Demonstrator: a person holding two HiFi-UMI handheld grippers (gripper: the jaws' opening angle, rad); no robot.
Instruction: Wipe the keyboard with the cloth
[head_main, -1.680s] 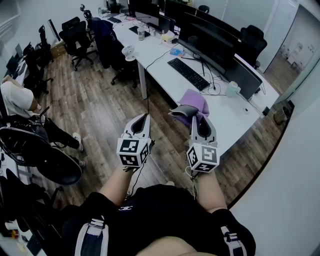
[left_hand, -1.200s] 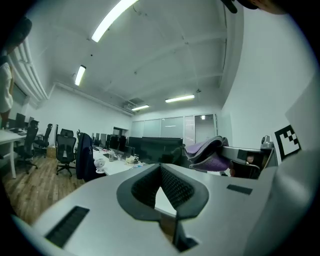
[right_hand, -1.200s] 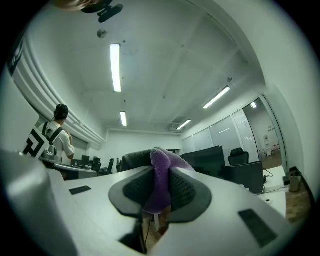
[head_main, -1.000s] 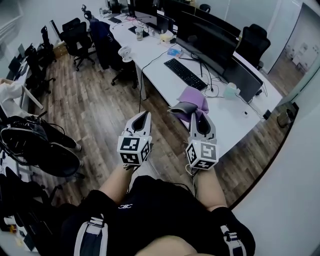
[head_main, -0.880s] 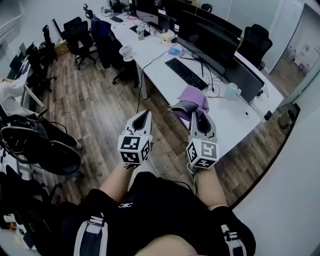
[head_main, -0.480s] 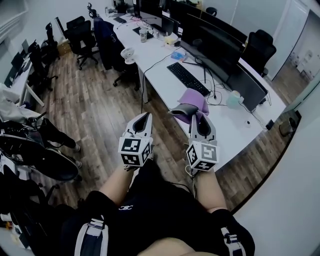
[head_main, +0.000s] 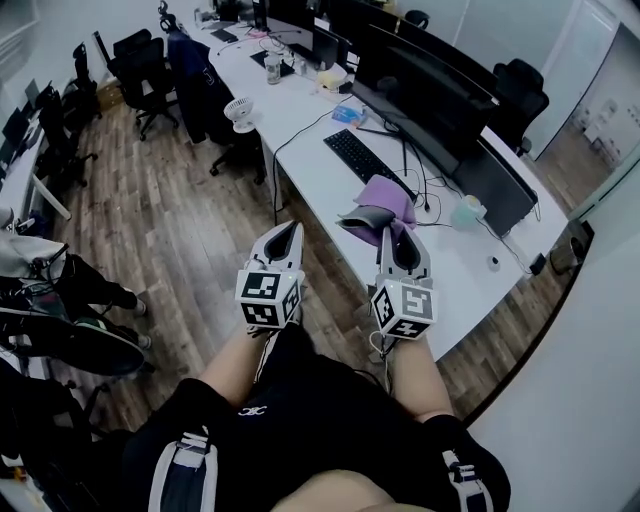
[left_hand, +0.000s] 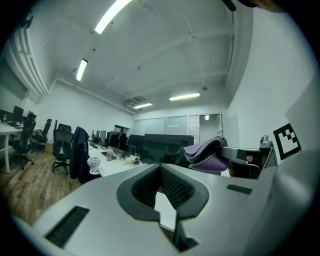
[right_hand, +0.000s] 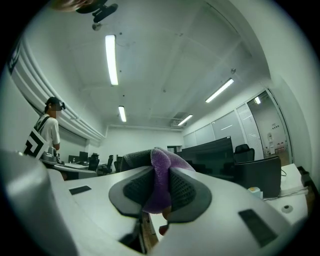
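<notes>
A black keyboard (head_main: 357, 158) lies on the long white desk (head_main: 305, 130), ahead of both grippers. My right gripper (head_main: 396, 233) is shut on a purple and grey cloth (head_main: 383, 205), which hangs over the desk's near edge. In the right gripper view the purple cloth (right_hand: 160, 172) is pinched between the pads of that gripper (right_hand: 161, 175). My left gripper (head_main: 291, 229) hovers over the wooden floor, left of the cloth and short of the desk. Its jaws (left_hand: 160, 170) meet with nothing between them. The cloth (left_hand: 207, 155) shows to its right.
Dark monitors (head_main: 430, 95) stand behind the keyboard, with cables and a pale green cup (head_main: 466, 212) to its right. A small fan (head_main: 236, 110) and office chairs (head_main: 135, 60) sit further left. A standing person (right_hand: 47, 127) shows in the right gripper view.
The view has drifted a little, and the seated person at the left has slid out of it. Both grippers hold the same pose, and the cloth stays in the right one.
</notes>
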